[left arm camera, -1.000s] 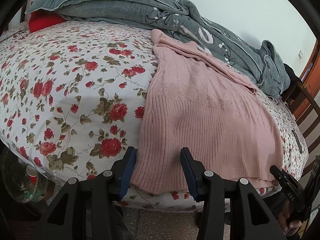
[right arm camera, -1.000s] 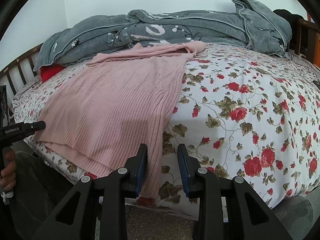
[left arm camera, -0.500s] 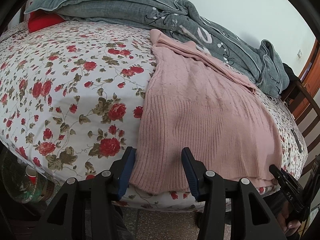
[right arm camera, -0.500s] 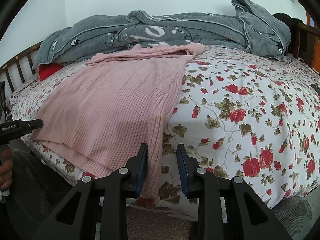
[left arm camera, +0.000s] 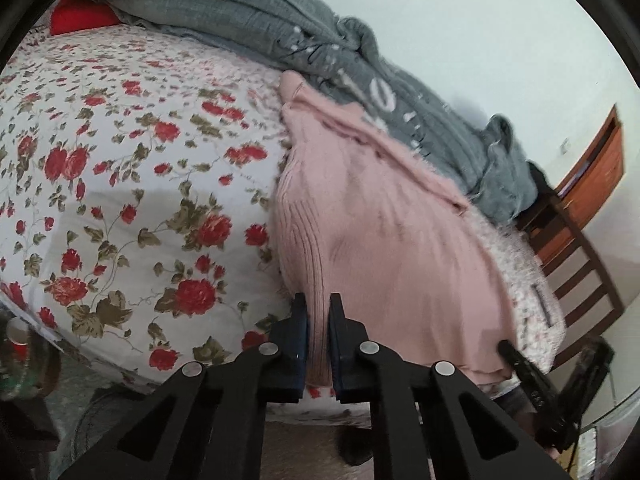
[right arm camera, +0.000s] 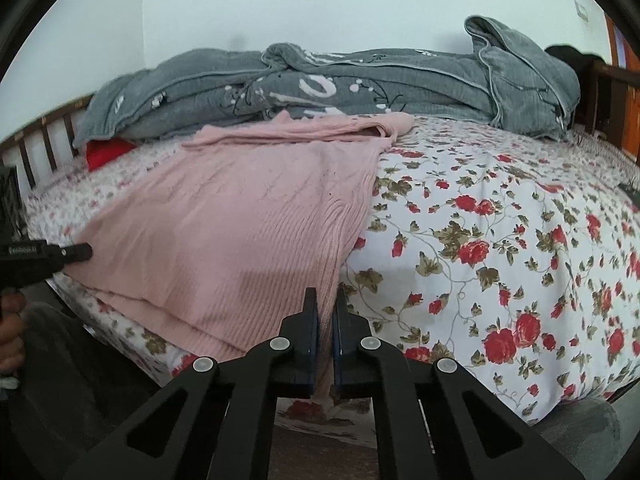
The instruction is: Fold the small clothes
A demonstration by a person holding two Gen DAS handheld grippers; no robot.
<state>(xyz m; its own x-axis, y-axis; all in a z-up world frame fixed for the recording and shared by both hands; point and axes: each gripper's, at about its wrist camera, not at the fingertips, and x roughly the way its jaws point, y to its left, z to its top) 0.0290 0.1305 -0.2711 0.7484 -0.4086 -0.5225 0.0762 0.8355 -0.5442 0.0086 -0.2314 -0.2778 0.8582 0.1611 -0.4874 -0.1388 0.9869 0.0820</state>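
At bed edge (right arm camera: 460,384): pink sweater (left arm camera: 384,232) lies flat, hem overhanging. Left gripper (left arm camera: 318,304) and right gripper (right arm camera: 326,296) each pinch a hem corner. Advise lifting both evenly, hem taut, folding toward neckline.

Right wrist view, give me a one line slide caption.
Right gripper shut on the pink sweater's hem corner at the edge of the floral bed.
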